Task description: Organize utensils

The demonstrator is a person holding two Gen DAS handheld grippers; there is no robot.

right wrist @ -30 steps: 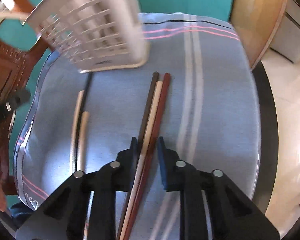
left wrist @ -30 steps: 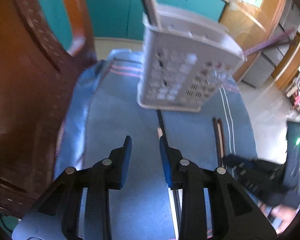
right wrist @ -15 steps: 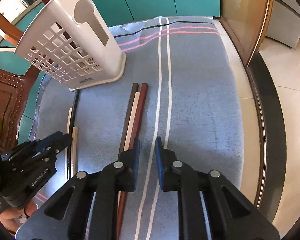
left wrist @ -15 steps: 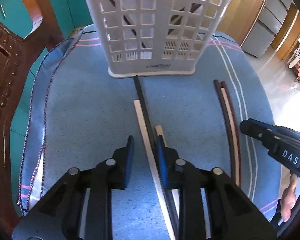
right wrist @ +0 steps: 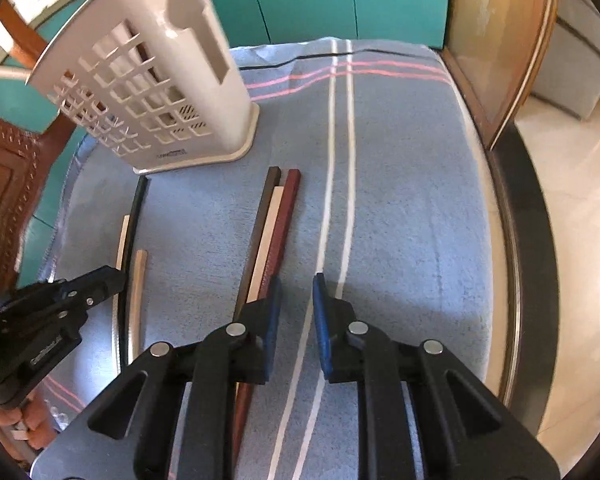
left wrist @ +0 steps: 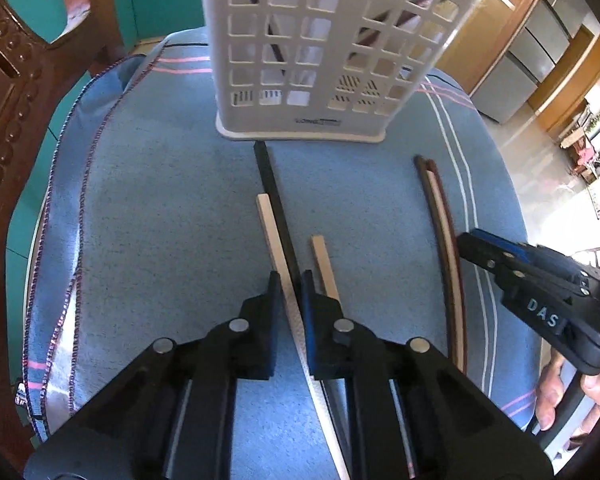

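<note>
The chopsticks are mostly not put away yet. A few dark sticks (left wrist: 276, 46) already stand inside the white basket (left wrist: 324, 60), which sits upright on the blue cloth (left wrist: 160, 220) over the desk, straight ahead of the left fingers. Six sticks lie flat on the cloth. A long pale stick (left wrist: 284, 276) and a black stick (left wrist: 274, 196) run side by side between the left fingers, and a shorter tan stick (left wrist: 325, 266) lies just to the right of them. The left gripper (left wrist: 288, 292) has its fingers close together around the pale stick, but I cannot tell if they really squeeze it yet. Three more sticks, a brown one (right wrist: 260, 224), a cream one (right wrist: 269, 236) and a dark red one (right wrist: 282, 224), lie touching each other, just left of the right fingers. The right gripper (right wrist: 296, 300) has its fingers apart and holds nothing; only cloth is between them. So a little bit looks done, and I think the six sticks on the cloth all need to be lifted into the basket.
</note>
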